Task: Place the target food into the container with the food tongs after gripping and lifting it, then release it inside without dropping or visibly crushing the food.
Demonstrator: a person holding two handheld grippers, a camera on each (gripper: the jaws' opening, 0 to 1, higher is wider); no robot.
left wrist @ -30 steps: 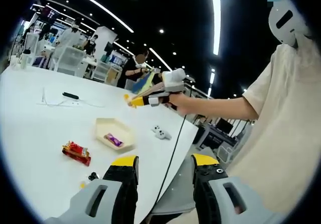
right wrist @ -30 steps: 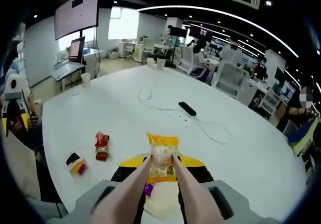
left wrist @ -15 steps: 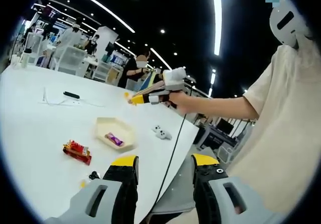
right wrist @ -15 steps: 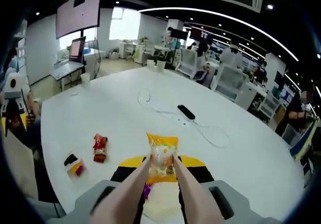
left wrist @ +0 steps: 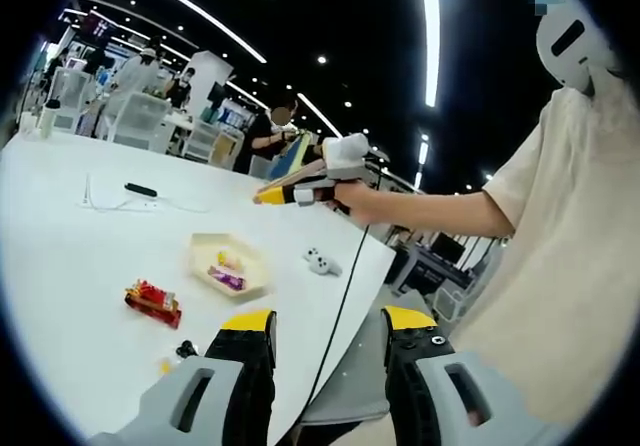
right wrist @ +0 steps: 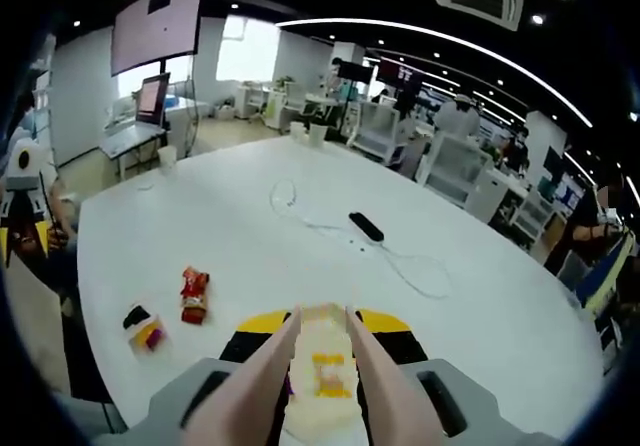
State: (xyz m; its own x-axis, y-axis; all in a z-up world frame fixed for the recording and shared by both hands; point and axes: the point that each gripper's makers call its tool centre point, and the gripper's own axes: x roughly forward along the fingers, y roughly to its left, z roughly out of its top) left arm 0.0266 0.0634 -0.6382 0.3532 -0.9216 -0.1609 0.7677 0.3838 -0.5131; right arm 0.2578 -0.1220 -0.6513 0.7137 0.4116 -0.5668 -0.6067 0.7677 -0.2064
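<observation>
Food tongs [right wrist: 318,366] rise from the right gripper [right wrist: 318,351] in the right gripper view, two pale arms held between the yellow-tipped jaws; arms apart at the tips, nothing between them, released. Right gripper is clamped on the tongs. Directly under the tong tips sits the cream container [right wrist: 322,394], and the yellow-orange snack packet [right wrist: 328,374] lies inside it, flat on the bottom, between the two tong arms and not touched by them. A purple wrapped item [left wrist: 226,278] also lies in the container, next to the yellow packet [left wrist: 224,261] in the left gripper view, where the container [left wrist: 228,266] shows on the white table [left wrist: 70,256] ahead of the left gripper [left wrist: 328,351]. The left gripper's jaws stand wide apart, holding nothing, hanging over the table edge. In that view the right gripper [left wrist: 290,192] with tongs is held by a hand [left wrist: 352,198] above and beyond the container. Left of the tongs in the right gripper view: a red snack packet [right wrist: 193,295] on the table, and further left a small black-yellow-purple object [right wrist: 146,329]. Ahead of the tongs, well apart: a black remote-like bar [right wrist: 365,227] and a thin white cable [right wrist: 340,234]. A small white controller [left wrist: 320,262] lies just beyond the container near the table edge.
</observation>
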